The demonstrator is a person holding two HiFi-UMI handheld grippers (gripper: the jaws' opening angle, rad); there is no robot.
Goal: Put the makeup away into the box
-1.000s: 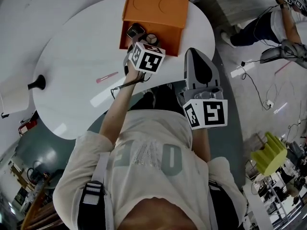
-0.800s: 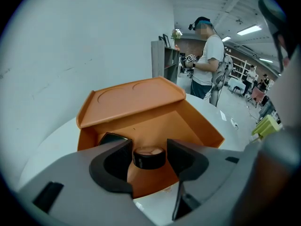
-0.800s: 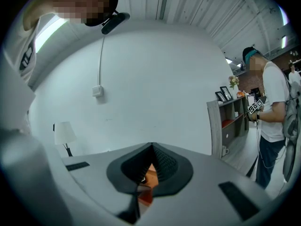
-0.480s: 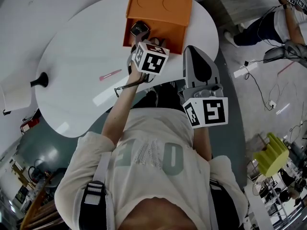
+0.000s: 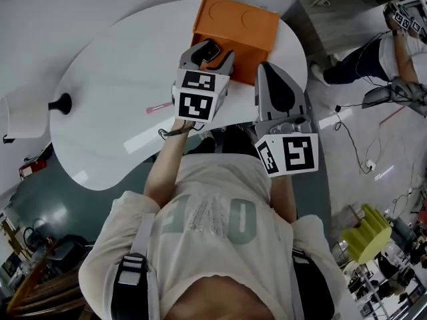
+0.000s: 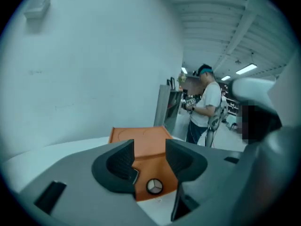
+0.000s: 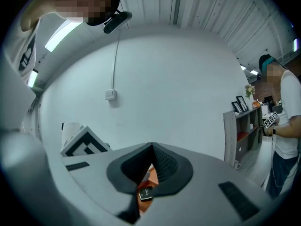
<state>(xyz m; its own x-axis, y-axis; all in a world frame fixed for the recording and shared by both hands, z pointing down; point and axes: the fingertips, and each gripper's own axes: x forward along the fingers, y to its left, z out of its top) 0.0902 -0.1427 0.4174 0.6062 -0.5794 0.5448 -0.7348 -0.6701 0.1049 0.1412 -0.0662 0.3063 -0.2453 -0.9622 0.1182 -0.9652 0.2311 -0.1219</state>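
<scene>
Head view, layout: the white worktop (image 5: 100, 79) carries an orange box (image 5: 237, 22) at its 12 o'clock edge. A pink makeup stick (image 5: 159, 107) lies on the bare worktop at about 8 o'clock from the box, well apart from it.
Head view, stick axis: its long axis runs roughly from 8 to 2 o'clock.
Head view, arms: the left forearm (image 5: 163, 162) stretches toward 12 o'clock. The left gripper (image 5: 211, 56) hangs over the box's near edge, tilted down. A dark compact (image 5: 209, 49) in the box shows between its jaws. The right gripper (image 5: 267, 71) is just beside it at 3 o'clock and also points to 12.
Left gripper view, jaws: the left gripper (image 6: 149, 149) has its jaws moderately apart. They have just closed a little, and the pads press on nothing.
Left gripper view, seen only here: a round makeup pot (image 6: 154, 186) lies in the box (image 6: 138, 134) below the gap. A corner of the compact (image 6: 133, 175) shows under the left jaw.
Right gripper view, jaws: the right gripper (image 7: 152, 148) has its jaws meeting at the tips and holds nothing.
Right gripper view, seen through the wedge: the compact (image 7: 146, 195) lies on the orange box (image 7: 151, 175). The left gripper's marker cube (image 7: 84, 144) sits at 9 o'clock.
</scene>
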